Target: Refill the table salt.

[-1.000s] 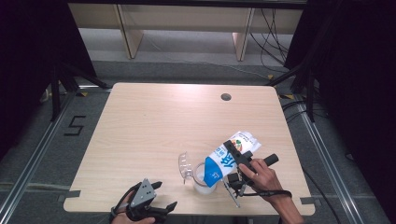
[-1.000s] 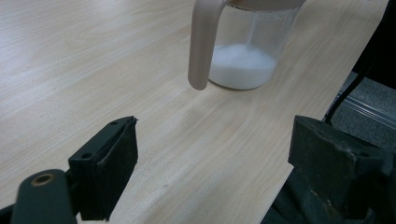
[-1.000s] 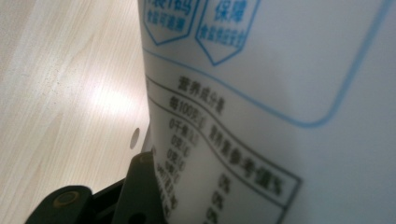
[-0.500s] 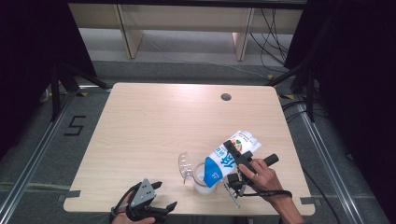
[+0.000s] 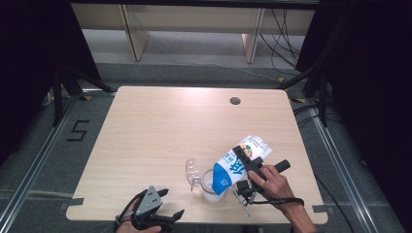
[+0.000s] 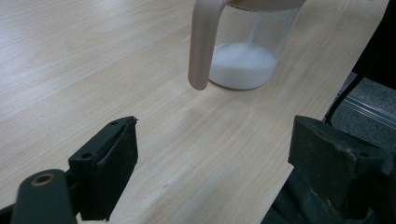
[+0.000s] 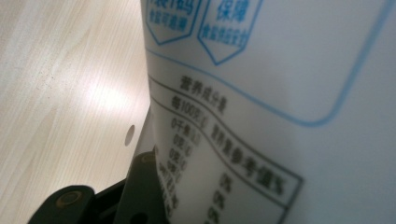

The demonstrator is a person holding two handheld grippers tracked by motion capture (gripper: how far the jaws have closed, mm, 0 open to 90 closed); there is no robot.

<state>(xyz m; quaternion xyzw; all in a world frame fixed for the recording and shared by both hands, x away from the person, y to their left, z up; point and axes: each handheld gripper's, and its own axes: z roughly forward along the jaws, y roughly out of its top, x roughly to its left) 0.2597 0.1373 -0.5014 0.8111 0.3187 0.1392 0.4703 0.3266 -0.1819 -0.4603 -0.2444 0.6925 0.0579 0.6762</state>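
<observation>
I was in the middle of the pouring step. My right claw [image 5: 246, 161] was closed on the milk carton [image 5: 236, 165], 1 black jaw pressed flat against its printed side, and the carton was tilted with its blue top over the clear jug [image 5: 209, 187]. The jug stood near the front edge of the table [image 5: 160, 126], left of my right hand [image 5: 270, 183], with its handle [image 6: 204, 42] toward my left claw [image 5: 163, 206]. A shallow layer of milk [image 6: 242, 65] lay at its bottom, so I judged the pour was only begun. My left claw was open and held nothing; it rested at the front edge, near the jug but apart from it.

For the next move I judged I should hold the tilt steady and watch the level, then bring the carton upright slowly so that no milk ran onto the wood. The left claw could steady the jug if needed.

The table was pale wood with 1 round cable hole [image 5: 235, 101] near the far edge. Behind it were a grey floor, wooden furniture legs, dark curtains and some cables.
</observation>
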